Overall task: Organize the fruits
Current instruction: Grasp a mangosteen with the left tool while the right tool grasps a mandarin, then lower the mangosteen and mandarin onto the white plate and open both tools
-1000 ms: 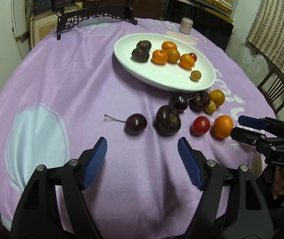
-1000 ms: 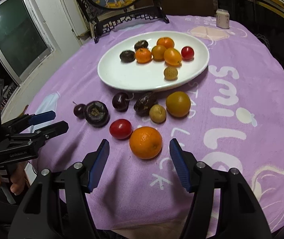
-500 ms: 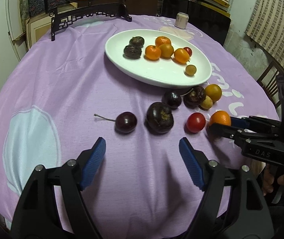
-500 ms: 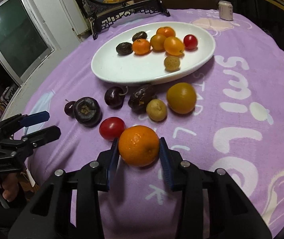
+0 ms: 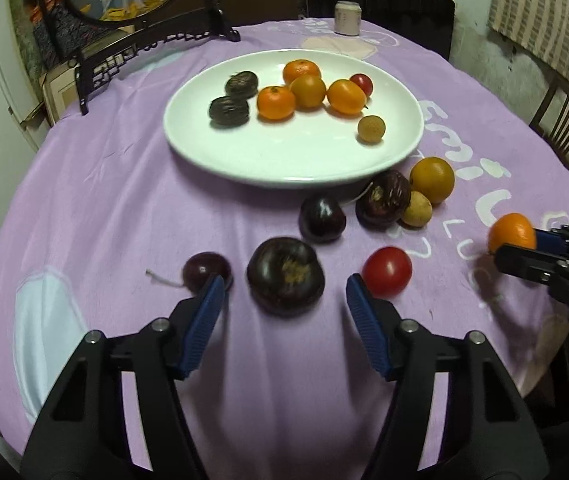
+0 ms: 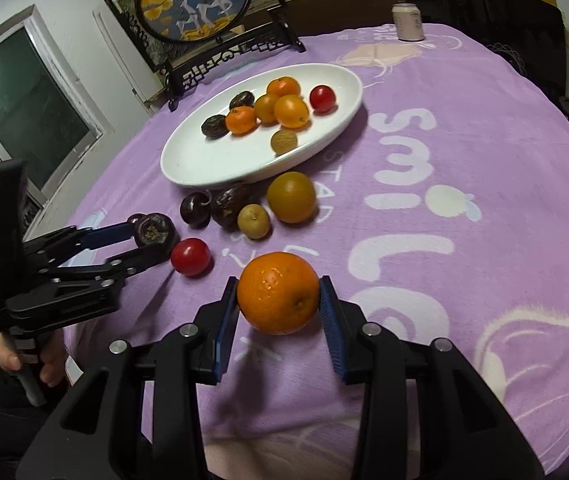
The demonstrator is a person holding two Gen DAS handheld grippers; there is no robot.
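Note:
My right gripper (image 6: 279,294) is shut on an orange (image 6: 278,293) and holds it above the purple cloth; it also shows in the left wrist view (image 5: 511,233). My left gripper (image 5: 284,290) is open, its jaws on either side of a large dark purple fruit (image 5: 285,275). A dark cherry with a stem (image 5: 205,270) and a red tomato (image 5: 386,271) lie beside it. A white oval plate (image 5: 292,160) holds several oranges, two dark fruits, a tomato and a small brown fruit.
Between plate and grippers lie a dark plum (image 5: 321,219), a wrinkled dark fruit (image 5: 383,199), a small tan fruit (image 5: 416,214) and a yellow-orange fruit (image 5: 432,179). A framed round picture on a stand (image 6: 200,12) and a can (image 6: 407,22) stand at the far table edge.
My right gripper has lifted the orange off the cloth. My left gripper has moved forward so that the large dark fruit sits between its open jaws.

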